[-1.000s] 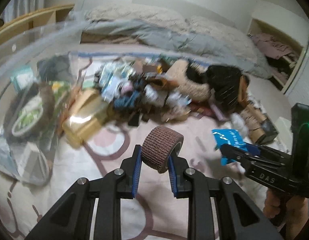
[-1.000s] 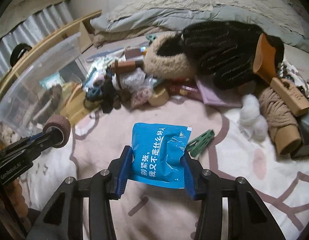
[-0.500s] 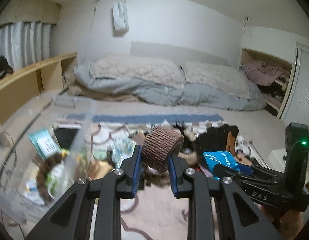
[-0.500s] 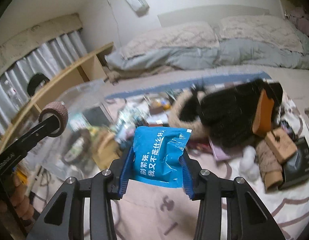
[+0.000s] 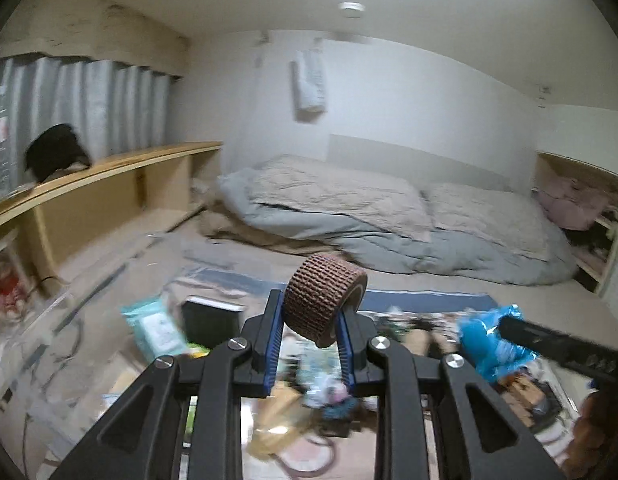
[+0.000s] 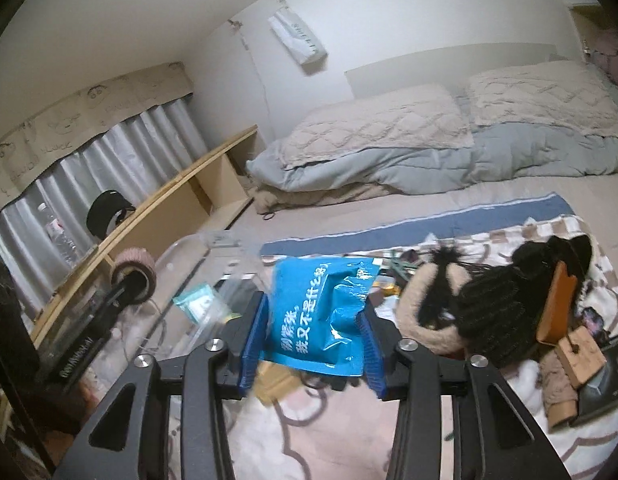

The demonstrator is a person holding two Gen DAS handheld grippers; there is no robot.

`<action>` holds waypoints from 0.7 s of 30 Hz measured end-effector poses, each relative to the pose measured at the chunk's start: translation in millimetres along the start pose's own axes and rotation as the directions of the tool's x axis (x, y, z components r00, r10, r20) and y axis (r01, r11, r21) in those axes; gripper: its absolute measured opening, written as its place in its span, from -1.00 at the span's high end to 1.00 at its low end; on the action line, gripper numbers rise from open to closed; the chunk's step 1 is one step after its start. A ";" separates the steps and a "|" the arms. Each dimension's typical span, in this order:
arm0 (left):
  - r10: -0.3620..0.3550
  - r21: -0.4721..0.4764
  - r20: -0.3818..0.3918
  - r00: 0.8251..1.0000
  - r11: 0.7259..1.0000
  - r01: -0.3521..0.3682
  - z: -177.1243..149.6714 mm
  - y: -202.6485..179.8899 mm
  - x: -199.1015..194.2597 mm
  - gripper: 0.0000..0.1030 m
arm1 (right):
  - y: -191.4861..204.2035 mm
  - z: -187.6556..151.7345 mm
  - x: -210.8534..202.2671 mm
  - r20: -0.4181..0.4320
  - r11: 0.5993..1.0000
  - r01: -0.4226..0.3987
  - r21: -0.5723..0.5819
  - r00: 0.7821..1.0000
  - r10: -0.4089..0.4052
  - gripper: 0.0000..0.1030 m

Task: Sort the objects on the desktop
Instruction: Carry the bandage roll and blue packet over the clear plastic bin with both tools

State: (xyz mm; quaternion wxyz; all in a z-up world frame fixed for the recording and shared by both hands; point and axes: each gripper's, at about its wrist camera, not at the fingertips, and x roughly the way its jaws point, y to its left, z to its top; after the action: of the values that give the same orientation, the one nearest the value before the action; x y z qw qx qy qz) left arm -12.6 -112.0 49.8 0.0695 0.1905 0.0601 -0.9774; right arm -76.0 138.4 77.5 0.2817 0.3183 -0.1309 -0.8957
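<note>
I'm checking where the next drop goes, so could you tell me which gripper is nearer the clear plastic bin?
Left. The left gripper, shut on the brown roll, hangs over the clear plastic bin; the right gripper holds the blue packet beside it.

**Readable print on two things**

White Chinese characters are running across the blue packet [image 6: 321,312]; "不是什么" is showing there, the remainder creased. White lettering is lying along the left gripper's [image 6: 127,286] black arm, too blurred to spell out.

Black tool [image 5: 311,330] — blue pads [image 5: 272,344], silver screws [image 5: 237,344]
</note>
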 end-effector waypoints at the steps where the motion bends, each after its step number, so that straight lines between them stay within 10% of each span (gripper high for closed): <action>1: 0.034 -0.009 0.002 0.999 0.999 -0.034 -0.6 9.9 1.4 0.52 | 4.4 1.0 2.6 -0.006 1.000 -0.008 -0.003 1.000 0.008 0.20; 9: 0.181 -0.055 -0.021 0.983 0.982 -0.182 -15.5 70.6 9.0 0.52 | 39.9 -6.0 41.4 -0.058 0.998 -0.014 -0.053 0.998 0.011 0.20; 16: 0.164 -0.090 -0.055 0.985 0.982 -0.169 -26.8 89.2 18.8 0.52 | 4.2 -45.3 74.9 -0.142 0.990 0.118 -0.074 0.982 -0.128 0.17; 19: 0.151 -0.091 -0.050 0.987 0.984 -0.155 -27.3 87.6 18.2 0.52 | -33.7 -72.8 92.0 -0.213 0.986 0.166 0.036 0.965 -0.154 -0.53; 21: 0.144 -0.090 -0.046 0.989 0.985 -0.148 -26.3 87.0 17.5 0.52 | -52.6 -93.0 99.8 -0.218 0.976 0.202 0.082 0.959 -0.180 -0.57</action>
State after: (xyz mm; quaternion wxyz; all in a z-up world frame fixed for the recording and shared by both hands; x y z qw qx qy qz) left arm -5.2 -195.7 11.0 0.1484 0.2101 0.0926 -0.9619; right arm -102.0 117.0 -64.7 0.1892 0.4361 -0.1155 -0.8722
